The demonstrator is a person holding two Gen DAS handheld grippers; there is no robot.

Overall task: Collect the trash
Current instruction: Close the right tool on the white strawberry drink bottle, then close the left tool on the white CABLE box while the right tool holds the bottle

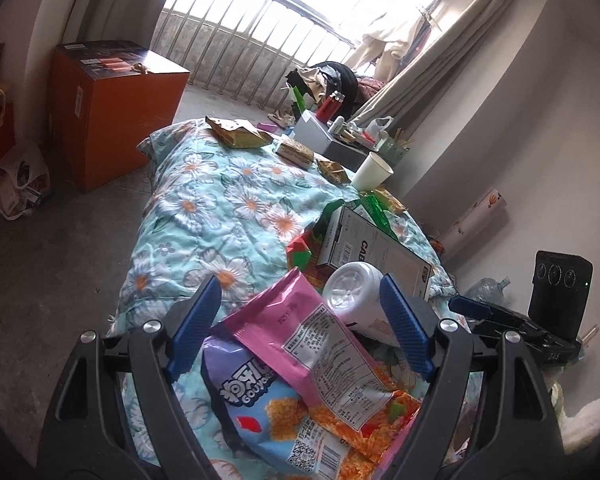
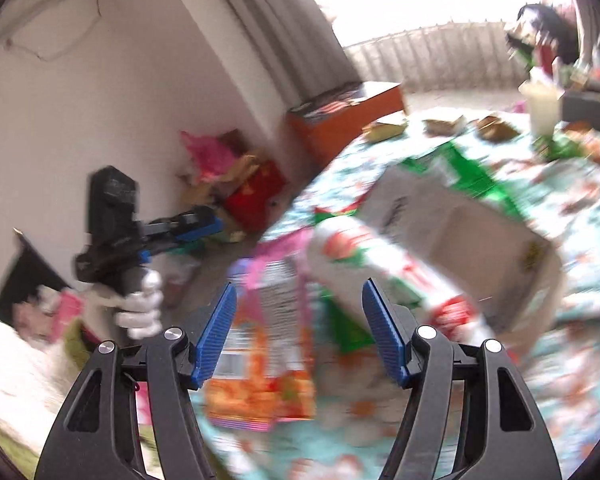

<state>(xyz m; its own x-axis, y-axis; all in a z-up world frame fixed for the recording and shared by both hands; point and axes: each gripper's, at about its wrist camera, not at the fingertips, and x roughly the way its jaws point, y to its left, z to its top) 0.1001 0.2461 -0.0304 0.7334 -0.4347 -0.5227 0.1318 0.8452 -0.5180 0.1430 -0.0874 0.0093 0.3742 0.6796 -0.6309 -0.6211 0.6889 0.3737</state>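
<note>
Trash lies on a floral quilt (image 1: pixel 204 208). In the left wrist view, my left gripper (image 1: pixel 300 320) is open above a pink-and-orange snack bag (image 1: pixel 324 344) and a blue snack bag (image 1: pixel 256 408). A white bottle (image 1: pixel 356 292) lies by its right finger, in front of a grey carton (image 1: pixel 376 248). Farther off are a paper cup (image 1: pixel 374 170) and gold wrappers (image 1: pixel 240 132). The right wrist view is blurred: my right gripper (image 2: pixel 300 332) is open over the same snack bag (image 2: pixel 260 364), beside the bottle (image 2: pixel 384 268) and carton (image 2: pixel 460 224). The left gripper (image 2: pixel 188 228) shows at left there.
An orange box (image 1: pixel 116 112) stands on the floor left of the bed, with a white plastic bag (image 1: pixel 20 180) and a red bag near it. A cluttered bedside table (image 1: pixel 340 136) is at the bed's far end by the window. A wall runs along the right.
</note>
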